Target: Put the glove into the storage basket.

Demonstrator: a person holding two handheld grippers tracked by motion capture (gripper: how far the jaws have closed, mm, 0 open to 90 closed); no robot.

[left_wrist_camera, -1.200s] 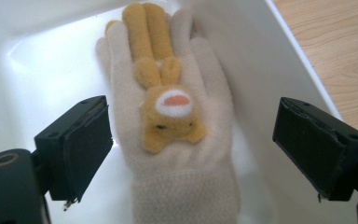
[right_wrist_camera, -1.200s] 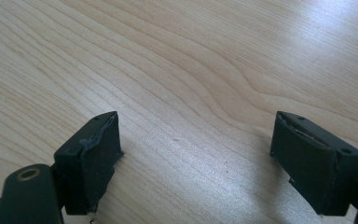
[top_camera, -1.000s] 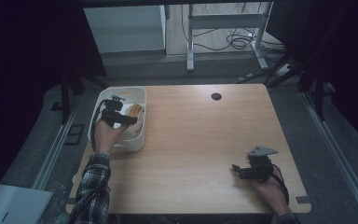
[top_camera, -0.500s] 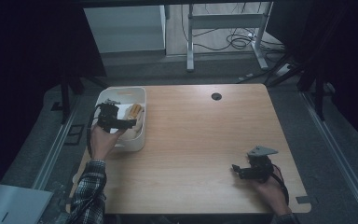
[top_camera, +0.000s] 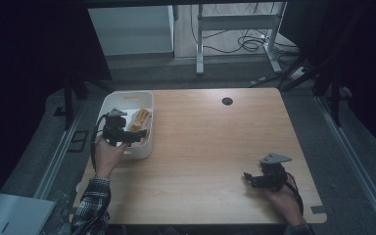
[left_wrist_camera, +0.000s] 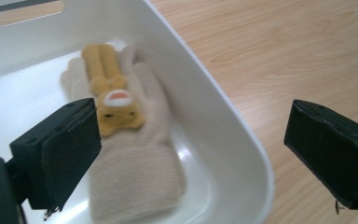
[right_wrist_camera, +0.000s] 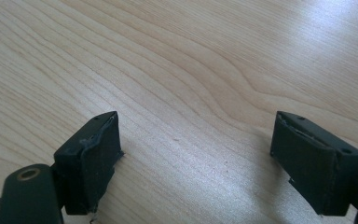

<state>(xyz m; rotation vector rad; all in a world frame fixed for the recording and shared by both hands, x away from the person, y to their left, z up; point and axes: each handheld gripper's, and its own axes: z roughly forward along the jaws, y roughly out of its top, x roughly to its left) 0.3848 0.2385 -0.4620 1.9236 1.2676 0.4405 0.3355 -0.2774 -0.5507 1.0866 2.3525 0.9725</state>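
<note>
Left gripper (left_wrist_camera: 191, 154) spread wide, empty, straddling white bin (left_wrist_camera: 223, 126) wall. Shift fully inside over cream glove (left_wrist_camera: 135, 154), likely target, then close. Right gripper (right_wrist_camera: 196, 158) released, resting on table (right_wrist_camera: 191, 56).

plaid sleeve (top_camera: 92, 205) | black fingers (left_wrist_camera: 58, 154) | grey three-cornered plate (top_camera: 275, 158)

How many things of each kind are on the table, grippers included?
Grippers: 2, left gripper and right gripper
White bin: 1
Cream glove in the bin: 1
Yellow plush toy on the glove: 1
Total: 5
</note>
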